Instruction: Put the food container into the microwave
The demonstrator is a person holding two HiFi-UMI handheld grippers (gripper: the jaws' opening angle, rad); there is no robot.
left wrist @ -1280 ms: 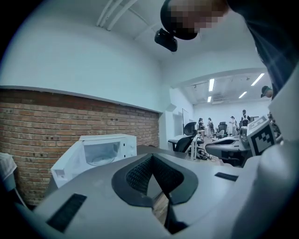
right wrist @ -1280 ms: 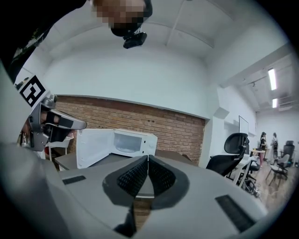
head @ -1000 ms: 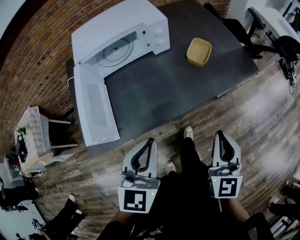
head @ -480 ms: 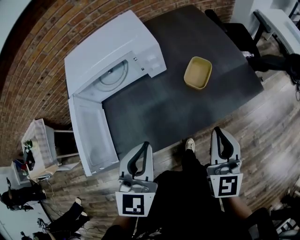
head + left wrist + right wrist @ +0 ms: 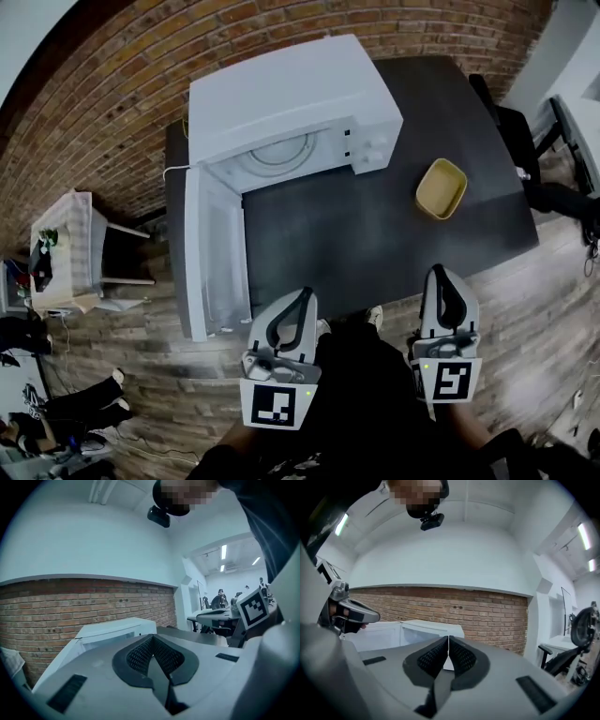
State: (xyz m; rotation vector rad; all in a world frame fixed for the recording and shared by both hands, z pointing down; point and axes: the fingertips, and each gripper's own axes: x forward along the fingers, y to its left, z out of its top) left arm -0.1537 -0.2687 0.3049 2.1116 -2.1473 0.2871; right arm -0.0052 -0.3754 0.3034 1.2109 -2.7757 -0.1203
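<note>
Yellow food container (image 5: 442, 187) sits on dark table (image 5: 375, 234) right of open-doored white microwave (image 5: 291, 103), both left gripper (image 5: 292, 309) and right gripper (image 5: 443, 287) closed, empty, near table's front edge.

A person is holding the left gripper (image 5: 303, 294) and right gripper (image 5: 439, 273) side by side, both pointing forward, jaws pressing together.
</note>
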